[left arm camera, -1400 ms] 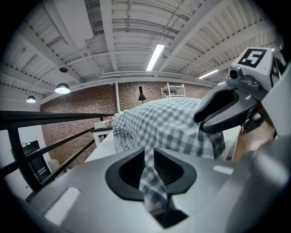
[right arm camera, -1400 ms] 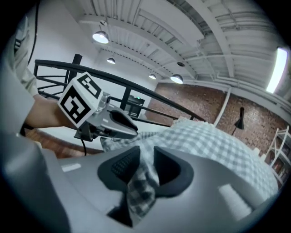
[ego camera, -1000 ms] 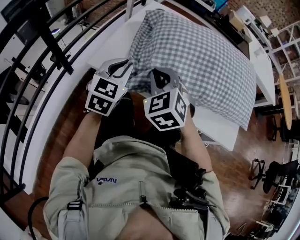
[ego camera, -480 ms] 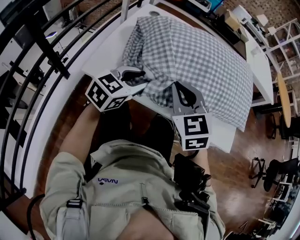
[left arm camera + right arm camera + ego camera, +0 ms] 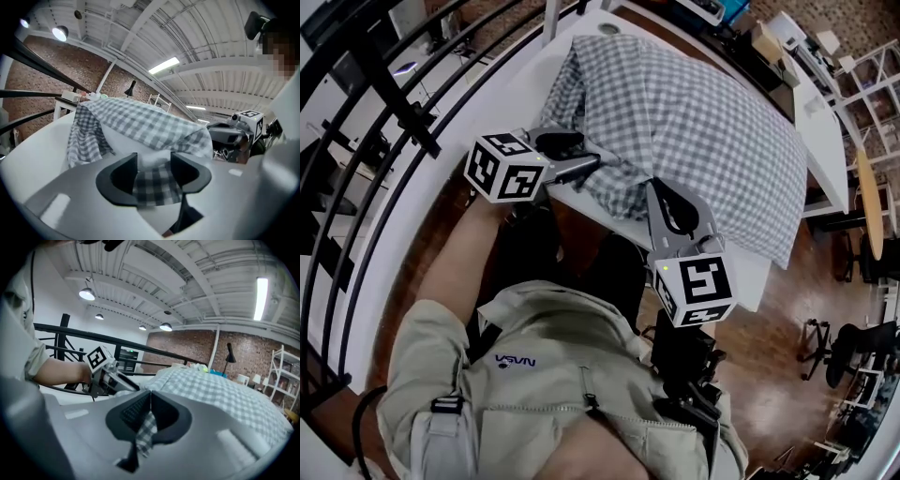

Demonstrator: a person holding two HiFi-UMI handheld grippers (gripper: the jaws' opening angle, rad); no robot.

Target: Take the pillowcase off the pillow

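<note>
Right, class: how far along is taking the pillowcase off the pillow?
Done: the open end of the pillowcase looks drawn back, so white pillow shows. In hand: the right gripper is shut on a checked fold; the jaws of the left gripper have just been opening, with cloth loose between them. Left: most of the pillow is inside the case.

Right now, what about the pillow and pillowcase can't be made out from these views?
1. Pillow: head view, covered by the pillowcase.
2. Part of the pillowcase's near edge: head view, behind the right tongs and their marker cube.
3. Pillowcase's far end: left gripper view, behind its own bulk.
</note>
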